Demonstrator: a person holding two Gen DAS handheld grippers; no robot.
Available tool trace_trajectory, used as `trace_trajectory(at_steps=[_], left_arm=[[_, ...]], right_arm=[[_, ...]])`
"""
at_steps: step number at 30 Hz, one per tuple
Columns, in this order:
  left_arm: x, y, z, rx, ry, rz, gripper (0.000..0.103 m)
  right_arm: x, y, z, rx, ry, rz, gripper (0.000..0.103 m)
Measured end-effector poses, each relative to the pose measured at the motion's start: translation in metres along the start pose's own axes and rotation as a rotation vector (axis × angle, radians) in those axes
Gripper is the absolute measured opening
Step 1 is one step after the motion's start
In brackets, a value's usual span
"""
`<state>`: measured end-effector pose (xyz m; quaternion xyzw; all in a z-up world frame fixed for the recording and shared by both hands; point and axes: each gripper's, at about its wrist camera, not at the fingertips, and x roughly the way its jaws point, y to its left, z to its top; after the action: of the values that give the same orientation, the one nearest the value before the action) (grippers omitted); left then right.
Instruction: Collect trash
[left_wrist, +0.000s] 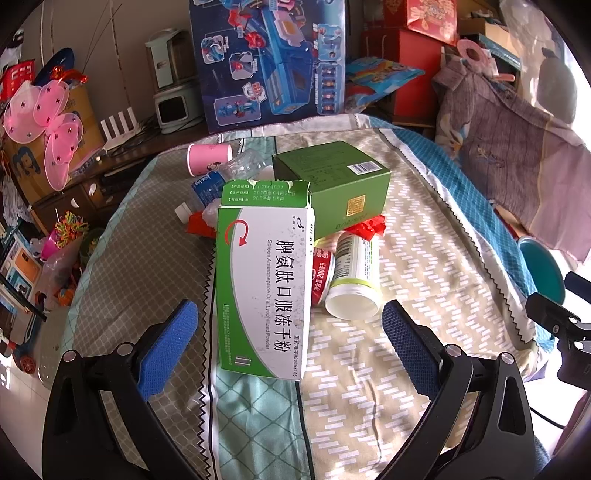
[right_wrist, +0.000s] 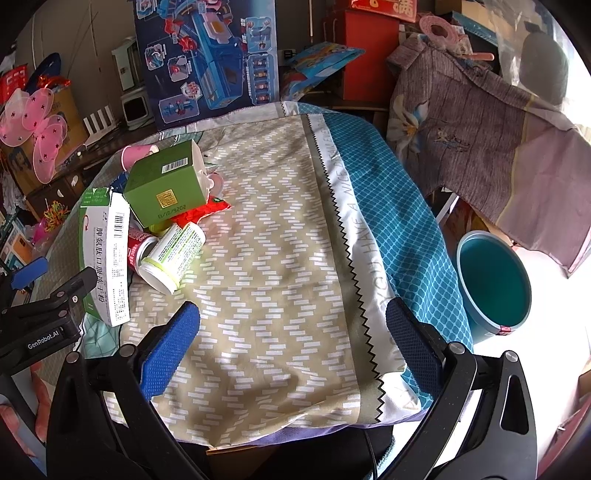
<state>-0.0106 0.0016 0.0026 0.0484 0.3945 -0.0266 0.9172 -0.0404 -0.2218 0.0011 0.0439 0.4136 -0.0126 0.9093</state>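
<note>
Teal bin (right_wrist: 493, 280) sitting empty beside the table; left gripper (left_wrist: 290, 341) spread wide, straddling the medicine box (left_wrist: 264, 280), right gripper (right_wrist: 291, 341) hanging released; trash pile (right_wrist: 162, 221) all waiting

— What stands behind the patchwork cloth (right_wrist: 280, 229) covering the surface at frame centre?

— At top centre a big blue toy box (left_wrist: 269, 59) leans upright, red gift boxes (left_wrist: 417, 48) stacked to its right. At upper left, a pale wall (left_wrist: 110, 55) and a dark wooden cabinet (left_wrist: 92, 184) bearing a white router (left_wrist: 120, 125).

— And the far left?

— Pink butterfly wings (left_wrist: 51, 125) hang there, toys cluttered on the floor below.

— The right side?

— A purple garment (right_wrist: 491, 147) drapes at upper right; strong daylight washes out the right edge, and the floor there glares white.
</note>
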Motion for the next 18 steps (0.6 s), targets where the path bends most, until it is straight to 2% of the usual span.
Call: trace_trajectory(at_steps=[18], left_arm=[[-0.0001,0.0003,0.0012,-0.001,-0.003,-0.004,0.099]], right_arm=[[-0.0017,0.0028,0.0021,-0.005,0.005,-0.011,0.097]])
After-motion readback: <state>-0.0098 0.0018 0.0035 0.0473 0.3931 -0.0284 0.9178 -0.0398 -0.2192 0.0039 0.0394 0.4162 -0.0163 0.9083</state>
